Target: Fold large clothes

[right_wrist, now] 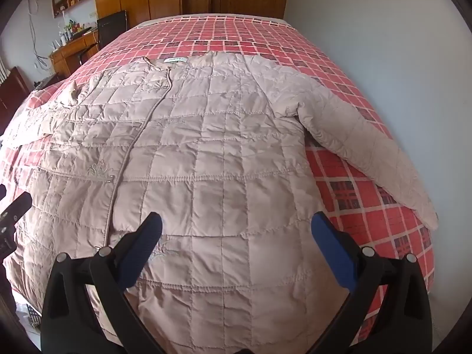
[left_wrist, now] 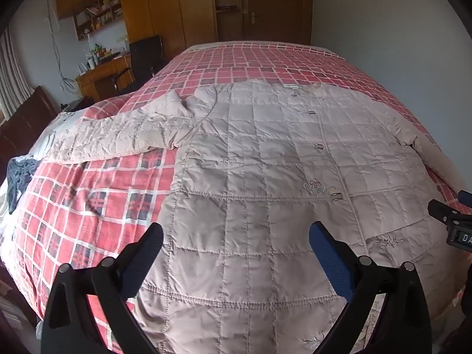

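Hovering spread: left gripper (left_wrist: 236, 236), right gripper (right_wrist: 236, 227) | quilted jacket (right_wrist: 206, 153) flat on bed (right_wrist: 368, 183)

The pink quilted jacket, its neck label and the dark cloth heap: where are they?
Jacket (right_wrist: 224, 159): right wrist view, front panel.
Neck label (right_wrist: 175, 59): right wrist view, white tag at collar.
Dark cloth heap (left_wrist: 18, 177): left wrist view, its middle, bed's left edge.

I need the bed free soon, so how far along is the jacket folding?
Done: the quilted jacket lies spread flat, front up, on the plaid bedspread. In hand: nothing; the left gripper and right gripper hover open above its lower part. Left: every fold. The right sleeve and left sleeve lie stretched outward, and the body is unfolded.
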Action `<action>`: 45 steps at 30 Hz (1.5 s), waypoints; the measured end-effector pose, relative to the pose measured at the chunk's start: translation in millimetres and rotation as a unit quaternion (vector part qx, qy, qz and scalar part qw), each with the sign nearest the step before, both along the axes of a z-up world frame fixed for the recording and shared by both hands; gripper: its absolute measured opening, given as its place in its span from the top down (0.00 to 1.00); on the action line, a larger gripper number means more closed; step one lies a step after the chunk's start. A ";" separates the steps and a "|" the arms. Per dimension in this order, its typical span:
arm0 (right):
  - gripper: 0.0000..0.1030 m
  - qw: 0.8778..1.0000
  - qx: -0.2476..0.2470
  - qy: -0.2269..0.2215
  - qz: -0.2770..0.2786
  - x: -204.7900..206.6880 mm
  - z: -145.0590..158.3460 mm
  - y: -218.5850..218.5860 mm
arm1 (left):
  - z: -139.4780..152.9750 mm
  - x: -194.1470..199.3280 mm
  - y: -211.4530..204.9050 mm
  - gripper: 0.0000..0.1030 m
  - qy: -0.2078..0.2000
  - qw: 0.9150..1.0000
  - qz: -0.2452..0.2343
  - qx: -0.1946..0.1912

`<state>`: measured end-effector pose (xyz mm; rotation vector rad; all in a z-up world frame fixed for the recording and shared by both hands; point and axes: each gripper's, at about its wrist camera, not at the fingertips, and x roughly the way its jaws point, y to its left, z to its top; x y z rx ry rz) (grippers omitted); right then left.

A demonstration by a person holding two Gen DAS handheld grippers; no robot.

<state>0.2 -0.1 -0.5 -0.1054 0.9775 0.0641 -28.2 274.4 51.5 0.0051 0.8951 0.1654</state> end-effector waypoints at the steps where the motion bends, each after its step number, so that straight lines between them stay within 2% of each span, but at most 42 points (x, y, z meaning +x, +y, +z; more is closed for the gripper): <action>1: 0.03 1.000 0.000 0.000 0.000 -0.1 -0.1 0.3 | -0.2 0.0 -0.1 0.04 -0.001 1.000 0.000 -0.001; 45: 0.03 1.000 0.015 -0.003 -0.004 4.4 -5.0 -0.2 | -0.6 1.6 0.5 0.04 -0.009 1.000 0.001 0.010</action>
